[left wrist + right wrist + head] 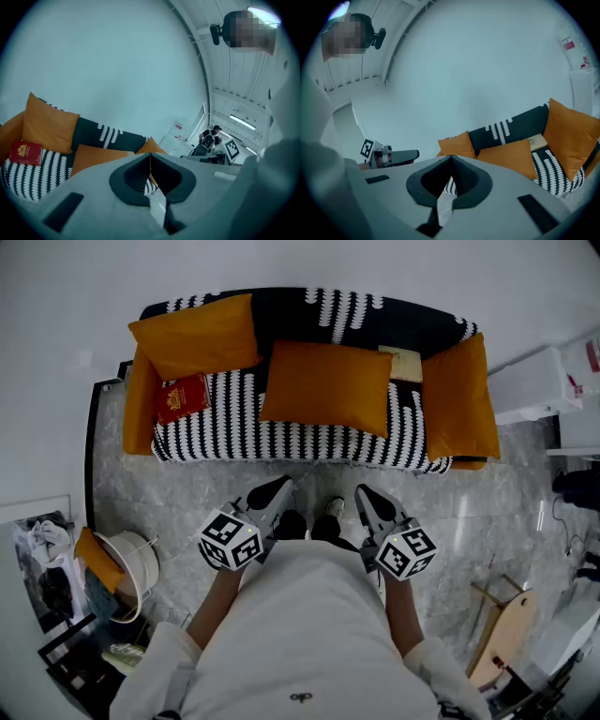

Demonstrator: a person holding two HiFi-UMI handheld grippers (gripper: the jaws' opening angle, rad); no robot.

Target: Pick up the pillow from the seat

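Observation:
An orange pillow (pixel 326 385) lies flat on the middle of the black-and-white patterned sofa seat (pixel 234 432); it also shows in the left gripper view (pixel 93 158) and the right gripper view (pixel 511 157). Two more orange pillows lean at the sofa's left (pixel 197 334) and right (pixel 459 395) ends. My left gripper (pixel 272 491) and right gripper (pixel 368 498) hover side by side over the floor in front of the sofa, well short of the pillow. Both point toward the seat, jaws shut with nothing between them (pixel 150 157) (pixel 451 161).
A red book (pixel 183 397) lies on the seat's left part and a beige booklet (pixel 403 362) rests behind the middle pillow. A white basket (pixel 131 568) stands on the floor at left, a wooden frame (pixel 502 629) at right, a white cabinet (pixel 534 381) beside the sofa.

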